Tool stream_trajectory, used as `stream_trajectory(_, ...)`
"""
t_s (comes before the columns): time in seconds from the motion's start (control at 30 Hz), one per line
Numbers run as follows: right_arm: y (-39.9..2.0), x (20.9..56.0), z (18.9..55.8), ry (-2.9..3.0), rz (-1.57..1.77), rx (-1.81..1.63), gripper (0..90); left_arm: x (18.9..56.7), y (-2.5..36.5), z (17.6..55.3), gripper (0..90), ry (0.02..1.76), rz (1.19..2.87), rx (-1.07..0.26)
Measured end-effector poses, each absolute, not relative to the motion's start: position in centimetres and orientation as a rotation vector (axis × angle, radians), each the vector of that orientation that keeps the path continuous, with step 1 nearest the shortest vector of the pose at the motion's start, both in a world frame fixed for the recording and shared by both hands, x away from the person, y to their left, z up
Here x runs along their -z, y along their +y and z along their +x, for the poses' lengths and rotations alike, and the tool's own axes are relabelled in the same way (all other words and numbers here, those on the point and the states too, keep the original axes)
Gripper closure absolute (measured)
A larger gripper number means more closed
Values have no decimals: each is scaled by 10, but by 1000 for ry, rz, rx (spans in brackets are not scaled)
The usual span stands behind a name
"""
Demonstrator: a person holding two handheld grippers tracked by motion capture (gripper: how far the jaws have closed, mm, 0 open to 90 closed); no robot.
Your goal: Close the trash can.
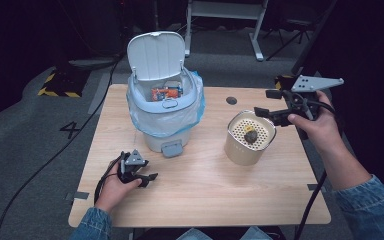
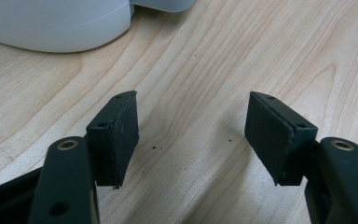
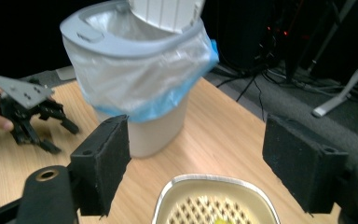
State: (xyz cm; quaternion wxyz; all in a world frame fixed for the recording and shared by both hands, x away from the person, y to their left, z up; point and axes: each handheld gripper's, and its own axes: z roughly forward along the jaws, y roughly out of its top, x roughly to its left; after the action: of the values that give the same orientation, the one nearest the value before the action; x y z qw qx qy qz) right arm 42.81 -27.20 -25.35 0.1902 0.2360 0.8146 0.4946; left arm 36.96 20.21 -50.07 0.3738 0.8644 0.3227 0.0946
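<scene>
The right tongs [image 1: 265, 114] hang spread and empty just beside the cream strainer pot [image 1: 250, 137], probably lining up on its rim, since the open-lidded bin [image 1: 166, 100] stands ready nearby. The left tongs [image 1: 147, 179], spread too, rest idle on the table [image 1: 205, 190].

On one wooden table [image 1: 205, 200]: one white pedal bin [image 1: 164, 107], its single lid [image 1: 156, 54] raised, lined with one clear-and-blue plastic bag [image 1: 192, 112]. Inside the bin, one orange packet [image 1: 161, 94]. Beside it, one cream canister [image 1: 249, 136] fitted with one perforated insert, holding one dark lump [image 1: 251, 136] and one small yellow scrap [image 1: 249, 129]. One round dark spot [image 1: 231, 100] on the tabletop. Two handheld grippers: left gripper [image 1: 147, 179] and right gripper [image 1: 261, 103], each with two black jaws, four pads in all. Two hands, two denim sleeves [image 1: 367, 202]. On the floor, one yellow-and-black striped marker [image 1: 59, 82].
</scene>
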Motion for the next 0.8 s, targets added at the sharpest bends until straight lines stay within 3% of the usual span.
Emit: stream_trajectory(0.8,-350,360,393,2312,898,-1187,284,483,214,370,372,851,2193,-240)
